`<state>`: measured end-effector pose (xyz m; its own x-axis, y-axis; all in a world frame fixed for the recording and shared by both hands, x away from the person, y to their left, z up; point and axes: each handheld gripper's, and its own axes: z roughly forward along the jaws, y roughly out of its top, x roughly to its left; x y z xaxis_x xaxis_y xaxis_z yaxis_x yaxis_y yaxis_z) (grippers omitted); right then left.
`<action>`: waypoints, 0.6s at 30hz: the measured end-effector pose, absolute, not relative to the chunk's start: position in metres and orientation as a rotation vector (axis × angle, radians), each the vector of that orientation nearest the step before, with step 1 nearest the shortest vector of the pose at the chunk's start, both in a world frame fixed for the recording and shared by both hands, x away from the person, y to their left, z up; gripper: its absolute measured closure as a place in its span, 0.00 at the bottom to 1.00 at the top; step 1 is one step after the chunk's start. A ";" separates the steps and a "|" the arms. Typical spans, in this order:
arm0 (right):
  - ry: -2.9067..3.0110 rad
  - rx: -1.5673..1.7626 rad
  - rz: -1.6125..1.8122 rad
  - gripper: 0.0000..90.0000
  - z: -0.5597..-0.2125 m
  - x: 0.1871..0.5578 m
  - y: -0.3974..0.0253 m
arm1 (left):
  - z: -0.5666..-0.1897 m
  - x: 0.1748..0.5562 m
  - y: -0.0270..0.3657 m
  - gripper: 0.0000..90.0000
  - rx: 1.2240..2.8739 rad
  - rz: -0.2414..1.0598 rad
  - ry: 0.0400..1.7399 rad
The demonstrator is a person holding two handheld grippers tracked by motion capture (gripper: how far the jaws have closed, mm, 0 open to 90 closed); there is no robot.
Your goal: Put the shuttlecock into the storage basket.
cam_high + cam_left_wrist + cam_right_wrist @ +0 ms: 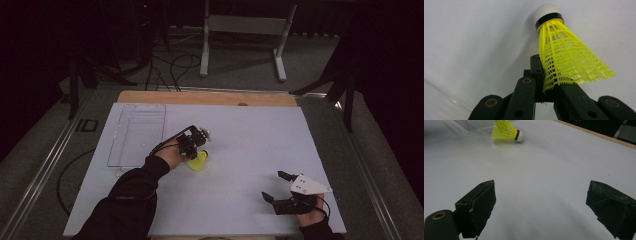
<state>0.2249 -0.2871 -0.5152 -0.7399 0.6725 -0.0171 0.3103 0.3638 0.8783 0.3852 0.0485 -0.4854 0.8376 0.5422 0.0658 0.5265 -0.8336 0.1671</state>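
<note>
Gripping the yellow shuttlecock (564, 57) by its skirt, left tool (544, 86) closed, mid-worktop (250, 145); no writing legible. Right tool (541, 207) wide open, empty, near right corner.

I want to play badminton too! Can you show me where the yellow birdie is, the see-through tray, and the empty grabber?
birdie (571, 60), left gripper view, on its yellow mesh skirt.
tray (137, 134), high view, on its clear bare floor.
right gripper (541, 202), right gripper view, midway between its two open black jaws.
</note>
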 end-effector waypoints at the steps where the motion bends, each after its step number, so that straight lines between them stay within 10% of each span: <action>1: 2.256 0.859 1.331 0.10 -0.515 0.225 -0.287 | -0.485 0.385 0.049 1.00 2.874 0.166 0.840; 18: 2.263 0.862 1.331 0.10 -0.516 0.225 -0.286 | -0.457 0.381 0.051 1.00 2.850 0.178 0.803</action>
<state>0.2248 -0.2860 -0.5157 -0.7417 0.6706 -0.0126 0.3146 0.3645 0.8765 0.3814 0.0512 -0.4570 0.8474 0.5267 0.0671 0.5058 -0.8392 0.1998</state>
